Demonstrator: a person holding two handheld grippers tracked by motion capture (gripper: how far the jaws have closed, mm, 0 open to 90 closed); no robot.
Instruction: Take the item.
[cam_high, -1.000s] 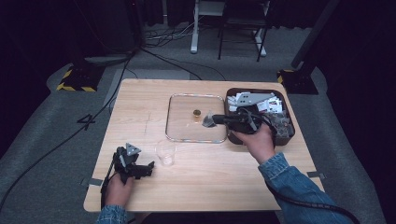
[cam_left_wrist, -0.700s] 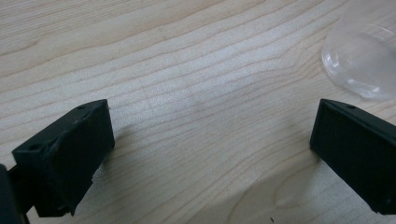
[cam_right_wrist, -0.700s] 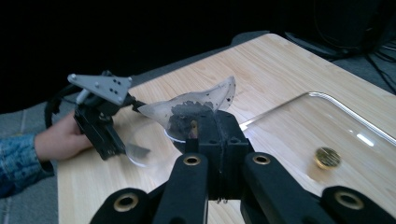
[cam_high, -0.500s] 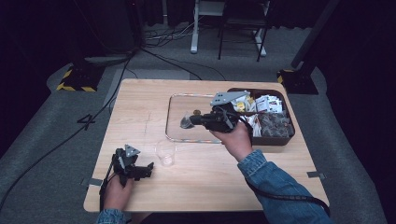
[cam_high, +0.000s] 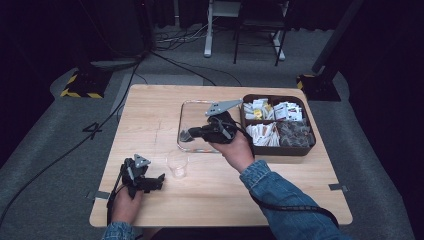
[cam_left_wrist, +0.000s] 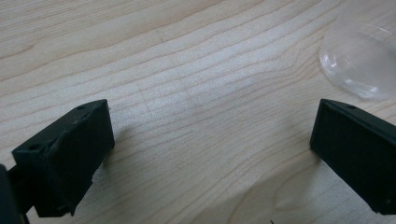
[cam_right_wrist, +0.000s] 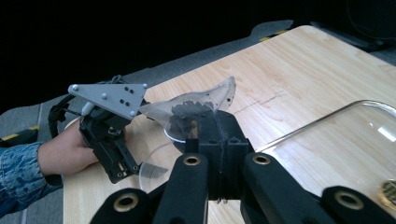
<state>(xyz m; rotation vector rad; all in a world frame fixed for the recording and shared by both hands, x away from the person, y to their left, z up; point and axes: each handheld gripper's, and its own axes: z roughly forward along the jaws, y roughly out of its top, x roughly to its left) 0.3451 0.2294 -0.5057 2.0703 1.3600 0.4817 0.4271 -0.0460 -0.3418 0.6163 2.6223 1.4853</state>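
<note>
From above, the right gripper (cam_high: 186, 134) carries a clear sachet (cam_high: 183, 135) over the glass tray's (cam_high: 187, 111) near-left corner, with the plastic cup (cam_high: 177, 163) just nearer and left. In the left gripper view, the jaws stand wide and empty on the table (cam_left_wrist: 187, 70), the cup to their right. In the right gripper view, the jaws pinch the sachet (cam_right_wrist: 196, 106), its long axis lying crosswise, and the cup sits beyond and below.

Right tongs (cam_high: 186, 134) moved left: a second ago over the compartment box (cam_high: 278, 146), half a second ago over the glass tray (cam_high: 186, 106), now at the tray's left edge, nearer the clear cup (cam_high: 177, 164). They come clamped on a clear packet (cam_right_wrist: 196, 105) of dark bits. The arm reaches further across the worktop (cam_high: 150, 115).
</note>
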